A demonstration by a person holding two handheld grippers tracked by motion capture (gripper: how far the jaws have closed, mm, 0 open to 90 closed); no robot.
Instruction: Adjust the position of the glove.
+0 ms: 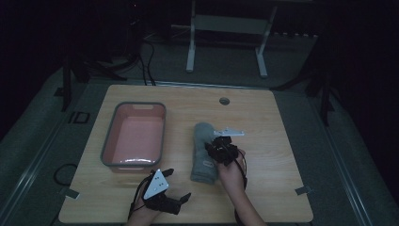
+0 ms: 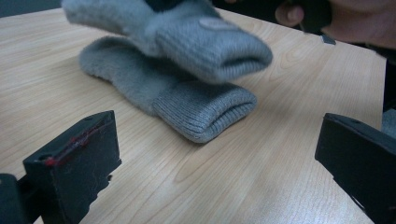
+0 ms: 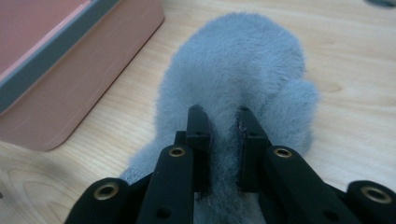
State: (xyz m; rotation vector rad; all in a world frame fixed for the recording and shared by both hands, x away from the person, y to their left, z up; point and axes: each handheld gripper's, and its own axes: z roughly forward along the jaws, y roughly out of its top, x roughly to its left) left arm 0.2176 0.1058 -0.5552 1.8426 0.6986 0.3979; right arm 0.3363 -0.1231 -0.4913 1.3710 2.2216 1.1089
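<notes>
Your right tool (image 3: 223, 122) has its two black jaws pinched narrowly on a fold of fuzzy grey fabric: the upper mitten (image 3: 238, 79), soft and fleecy at the rounded hand end, with a stubby thumb bulging at one side. In the left gripper view that same upper mitten (image 2: 205, 39) hangs tilted above the lower mitten (image 2: 168, 88), its ribbed knit cuff lifted clear and carrying a small oval patch. The lower one lies flat on the surface (image 2: 261, 158), plush along the body and ribbed at the open cuff, which faces your left tool.

From the high view, the grey pair (image 1: 203, 153) sits near the middle of the pale wood-grain surface (image 1: 277, 141), just right of a rectangular basin (image 1: 134, 136) with a grey rim, rounded corners and smooth pink walls. Your right tool (image 1: 221, 149) is over the mittens, its pale triangular plate on top.

Your left tool (image 1: 176, 183) rests near the front edge, its jaws spread wide with nothing between them; in its own view, the blocky black jaw on the left shows red smudges along one edge.
</notes>
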